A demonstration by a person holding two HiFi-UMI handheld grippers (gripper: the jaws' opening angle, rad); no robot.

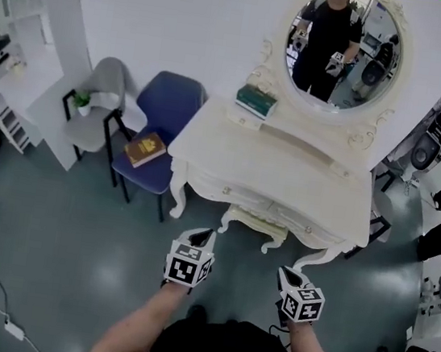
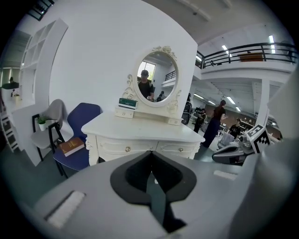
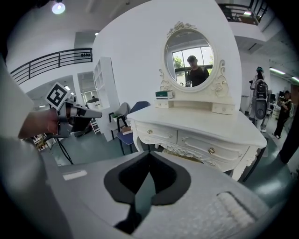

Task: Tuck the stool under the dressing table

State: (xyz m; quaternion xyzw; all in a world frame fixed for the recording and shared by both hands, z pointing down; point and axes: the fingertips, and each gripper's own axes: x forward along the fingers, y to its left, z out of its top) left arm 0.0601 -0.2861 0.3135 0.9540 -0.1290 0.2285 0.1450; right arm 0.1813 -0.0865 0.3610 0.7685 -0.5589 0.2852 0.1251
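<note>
Cream-painted carved wood is what I'm working with: the small cream stool with the scalloped rim [image 1: 253,221] sits beneath the white ornate dressing table [image 1: 289,152]. Only its front edge shows under the drawers in the head view, so I judge it tucked in, or very nearly.

My left gripper [image 1: 206,234] and right gripper [image 1: 286,273] hang in front of the table, apart from it. Each one's own view shows the jaws pressed together with nothing between them.

If the stool needs a last nudge, I'd expect it to be rigid and fairly weighty for its size, with glossy paint that the pads could slip on. I can't see whether the seat is padded.

I'd take it by the front rim, one gripper towards each side, and push low so it slides across the grey floor [image 1: 73,240] rather than tipping. The thin curved legs look easy to chip, so I'd leave them alone. The blue chair [image 1: 170,99] carrying a brown book [image 1: 145,149] stands well clear to the left.
</note>
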